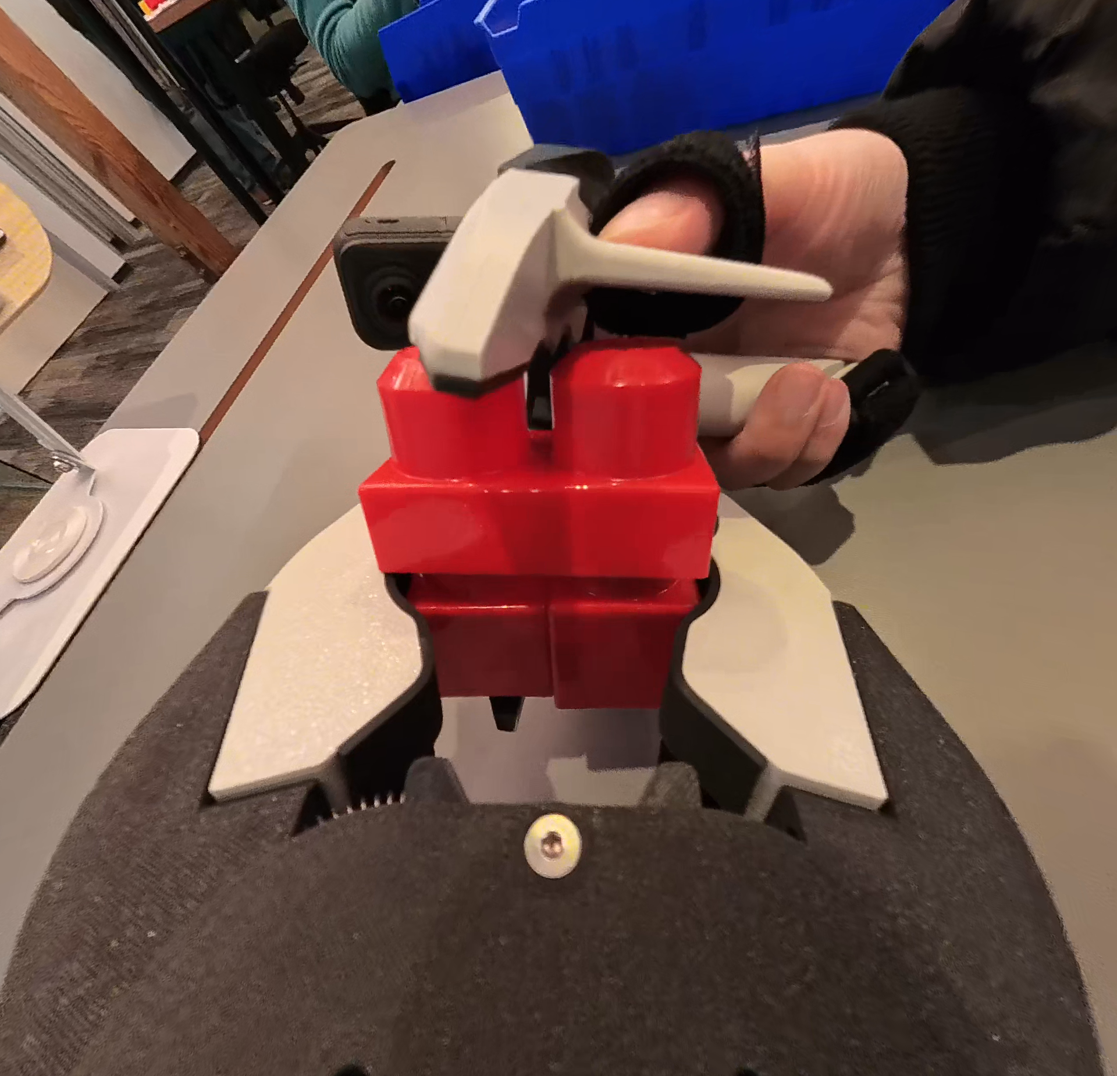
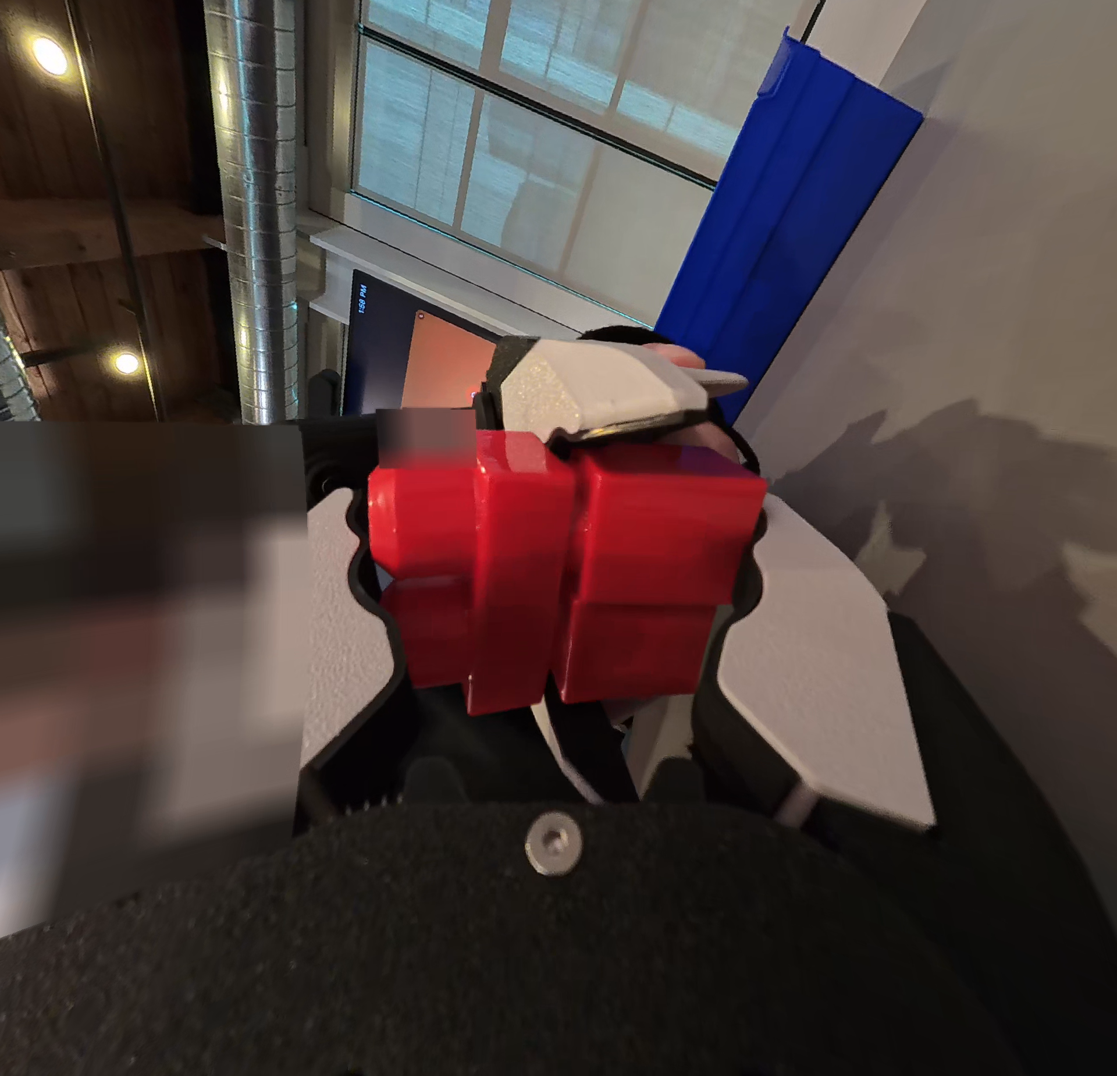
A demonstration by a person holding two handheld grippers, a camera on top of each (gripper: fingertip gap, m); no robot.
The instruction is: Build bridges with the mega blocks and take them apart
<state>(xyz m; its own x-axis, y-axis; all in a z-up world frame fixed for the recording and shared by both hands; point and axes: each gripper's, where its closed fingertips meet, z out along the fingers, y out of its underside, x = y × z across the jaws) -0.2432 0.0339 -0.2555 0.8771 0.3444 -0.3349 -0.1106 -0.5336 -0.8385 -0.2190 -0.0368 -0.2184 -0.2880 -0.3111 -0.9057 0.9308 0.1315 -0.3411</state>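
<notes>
Two red mega blocks are stacked. The upper block [image 1: 538,515] has two round studs. The lower block [image 1: 550,642] is darker in shadow. My left gripper [image 1: 553,593] is shut on the sides of the lower block. The right gripper's grey finger [image 1: 483,321] presses on top of the left stud. In the right wrist view my right gripper [image 2: 559,533] is shut along the whole stack [image 2: 653,533], one finger on the stud tops and the other at the far end. A finger [image 2: 580,388] of the left gripper shows beyond the blocks.
The grey table [image 1: 272,442] lies under the blocks. Blue bins [image 1: 695,49] stand along its far edge and show in the right wrist view [image 2: 786,212]. A white flat stand [image 1: 90,503] sits at the left edge. A hand in a black sleeve [image 1: 834,231] holds the right gripper. Some 6 centimeters of space lies between my two pairs of fingers.
</notes>
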